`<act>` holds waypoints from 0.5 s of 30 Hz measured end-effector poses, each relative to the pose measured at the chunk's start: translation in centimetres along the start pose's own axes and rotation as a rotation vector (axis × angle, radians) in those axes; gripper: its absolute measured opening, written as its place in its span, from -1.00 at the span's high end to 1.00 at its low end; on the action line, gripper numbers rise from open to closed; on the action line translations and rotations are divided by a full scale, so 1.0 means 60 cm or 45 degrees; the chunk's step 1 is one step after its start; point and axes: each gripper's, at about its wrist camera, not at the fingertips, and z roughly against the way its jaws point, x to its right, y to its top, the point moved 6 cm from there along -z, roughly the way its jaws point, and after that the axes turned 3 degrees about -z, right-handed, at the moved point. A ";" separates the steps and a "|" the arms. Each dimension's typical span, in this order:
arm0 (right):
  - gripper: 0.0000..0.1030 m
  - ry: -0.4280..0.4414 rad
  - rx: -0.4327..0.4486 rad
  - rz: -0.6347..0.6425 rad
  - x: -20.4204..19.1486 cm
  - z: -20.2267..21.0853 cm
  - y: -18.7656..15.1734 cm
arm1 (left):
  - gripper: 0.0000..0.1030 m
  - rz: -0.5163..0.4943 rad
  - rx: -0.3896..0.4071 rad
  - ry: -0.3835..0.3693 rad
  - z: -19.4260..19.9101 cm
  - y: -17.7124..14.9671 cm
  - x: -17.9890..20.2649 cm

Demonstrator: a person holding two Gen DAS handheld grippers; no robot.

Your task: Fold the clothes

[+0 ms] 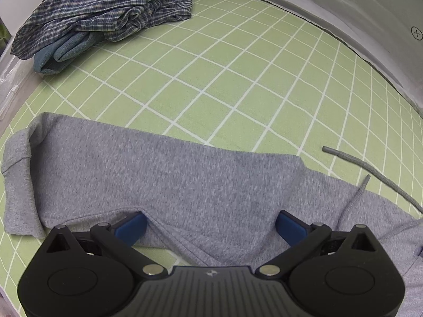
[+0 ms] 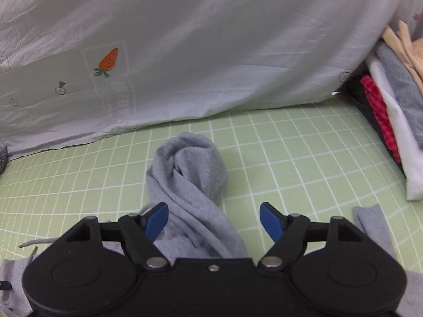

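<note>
The left gripper (image 1: 210, 224) sits low over a grey hoodie (image 1: 169, 174) spread across a green grid mat (image 1: 238, 79), its blue fingers (image 1: 131, 226) wide apart with grey cloth between them. A grey drawstring (image 1: 370, 170) trails onto the mat at the right. A crumpled plaid shirt (image 1: 105, 10) lies at the far left corner, over a blue cloth (image 1: 63, 51)

The hoodie (image 1: 164, 174) runs off frame at 4 o'clock; its near hem is hidden under the left gripper (image 1: 211, 227). The drawcord (image 1: 370, 174) exits at 3 o'clock. The clothes stack (image 2: 391, 121) is cut off at 3 o'clock. The sheet's (image 2: 211, 39) print is illegible.
</note>
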 end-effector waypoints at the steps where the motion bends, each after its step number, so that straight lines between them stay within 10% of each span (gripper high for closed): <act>1: -0.61 0.022 -0.017 0.023 -0.012 -0.017 0.005 | -0.96 0.011 0.007 -0.003 0.000 0.003 -0.001; 7: -0.52 -0.004 -0.170 0.131 -0.049 -0.110 0.006 | -0.44 0.013 0.077 0.074 0.008 0.021 -0.008; 8: -0.42 -0.005 -0.183 0.107 -0.048 -0.118 0.006 | -0.41 0.006 0.088 0.069 0.009 0.023 -0.008; 10: 0.39 0.039 -0.181 0.072 -0.049 -0.118 0.013 | -0.21 -0.002 0.114 0.068 0.012 0.026 -0.008; 15: 0.61 0.254 -0.025 0.118 -0.092 -0.069 0.070 | 0.61 0.010 0.164 0.064 0.016 0.040 -0.018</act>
